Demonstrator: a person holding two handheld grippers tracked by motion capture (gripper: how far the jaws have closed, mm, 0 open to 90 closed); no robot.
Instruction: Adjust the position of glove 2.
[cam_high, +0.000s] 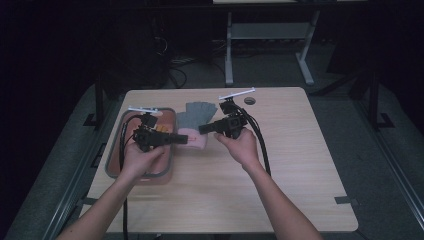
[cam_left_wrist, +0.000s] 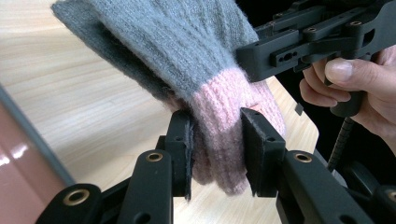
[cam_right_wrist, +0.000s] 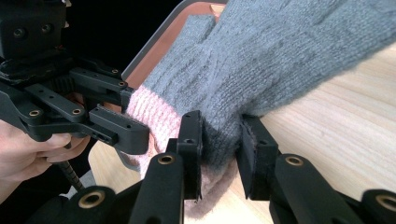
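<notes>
From the high view, we are seeing the glove (cam_high: 196, 122) lying beside the tray (cam_high: 114, 165) on the counter (cam_high: 300, 165), pink cuff toward us, grey fingers pointing away. In the left gripper view, the left gripper (cam_left_wrist: 215, 147) is clamping the cuff. In the right gripper view, the right gripper (cam_right_wrist: 219, 156) is pinching grey knit beside it.

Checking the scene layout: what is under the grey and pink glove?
Under the glove, pinched by the left gripper and right gripper, bare wooden table shows. The patch directly beneath stays covered.
</notes>
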